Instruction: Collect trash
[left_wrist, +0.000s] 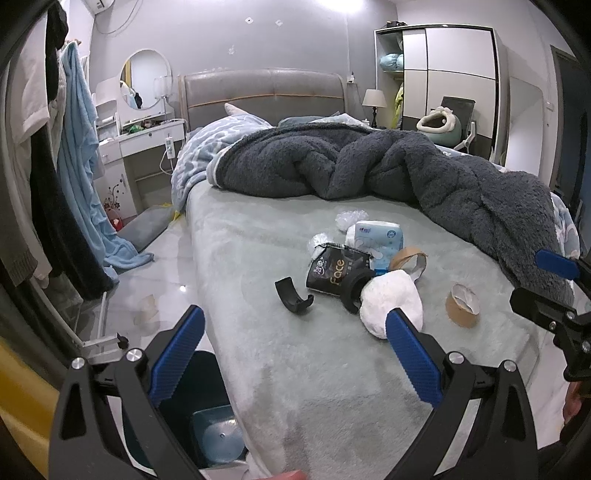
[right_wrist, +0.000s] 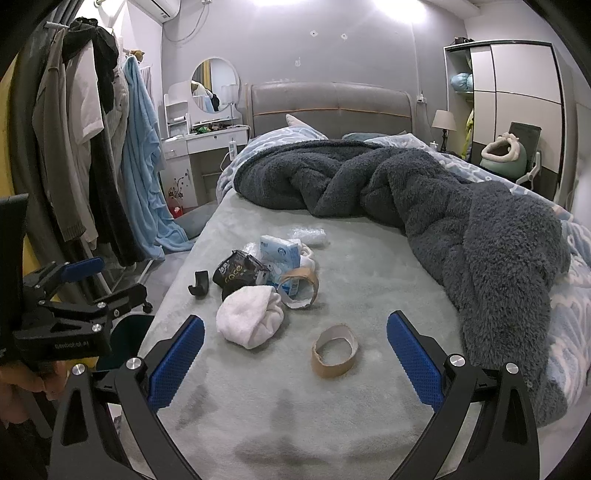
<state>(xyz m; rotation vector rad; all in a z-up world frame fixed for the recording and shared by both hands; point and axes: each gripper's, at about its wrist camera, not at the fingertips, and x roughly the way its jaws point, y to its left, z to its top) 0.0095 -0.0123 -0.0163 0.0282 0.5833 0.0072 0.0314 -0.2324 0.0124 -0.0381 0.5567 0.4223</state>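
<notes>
**Nothing collected yet: all the trash lies on the bed**

At far left, the bin (left_wrist: 218, 424) stands on the floor beside the bed (left_wrist: 332, 387), holding no litter that shows. The left gripper (left_wrist: 295, 354) hovers with jaws spread and empty. On the sheet, from left: a black clip (right_wrist: 199, 283), a dark "Face" wrapper (right_wrist: 236, 275), a white wad (right_wrist: 249, 321), a blue tissue pack (right_wrist: 280, 254), a torn tape core (right_wrist: 301, 290), then a flattened tape core (right_wrist: 334, 354) nearest the right gripper (right_wrist: 295, 354), likewise spread and empty. Every piece remains to be picked up.
</notes>
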